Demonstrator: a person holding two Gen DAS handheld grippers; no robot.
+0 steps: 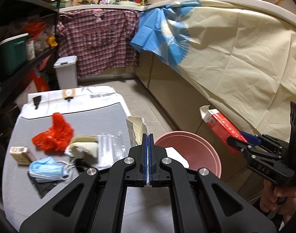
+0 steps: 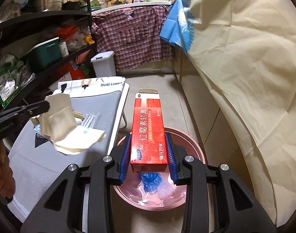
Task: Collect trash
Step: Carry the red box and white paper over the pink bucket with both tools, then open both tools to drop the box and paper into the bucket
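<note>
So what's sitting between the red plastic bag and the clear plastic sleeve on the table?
Crumpled cream paper lies between the red plastic bag and the clear plastic sleeve, touching both. The left wrist view shows it.

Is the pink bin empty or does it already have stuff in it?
Not empty. The right wrist view shows the pink bin holding a crumpled blue bag and white foam netting, below the red carton in the right gripper.
</note>
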